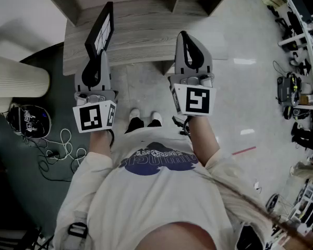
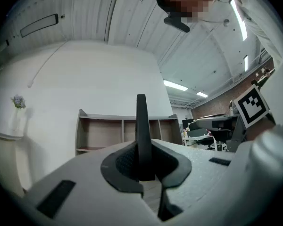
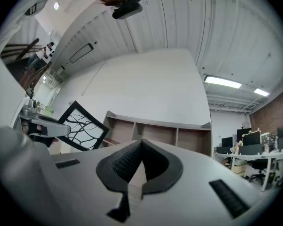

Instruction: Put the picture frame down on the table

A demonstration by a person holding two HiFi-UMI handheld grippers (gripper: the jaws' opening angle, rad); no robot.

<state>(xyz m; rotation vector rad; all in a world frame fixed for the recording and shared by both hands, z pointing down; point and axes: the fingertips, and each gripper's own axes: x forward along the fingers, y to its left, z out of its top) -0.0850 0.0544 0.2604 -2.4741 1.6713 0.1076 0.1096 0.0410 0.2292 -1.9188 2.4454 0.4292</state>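
Observation:
The black picture frame point(image 1: 100, 33), with a white picture of dark branches, is held upright on its edge above the wooden table point(image 1: 146, 40). My left gripper point(image 1: 95, 66) is shut on its lower edge. In the left gripper view the frame point(image 2: 141, 135) shows edge-on as a thin black slat clamped between the jaws. My right gripper point(image 1: 190, 50) is shut and holds nothing, hovering over the table's near right part. From the right gripper view the frame point(image 3: 82, 126) appears tilted at the left, beside the left gripper point(image 3: 42, 126).
A wooden shelf unit point(image 3: 155, 131) stands at the back of the table against the white wall. A white ribbed bin point(image 1: 15, 77) and cables point(image 1: 52, 145) lie on the floor at the left. Office desks and gear point(image 1: 302, 61) crowd the right side.

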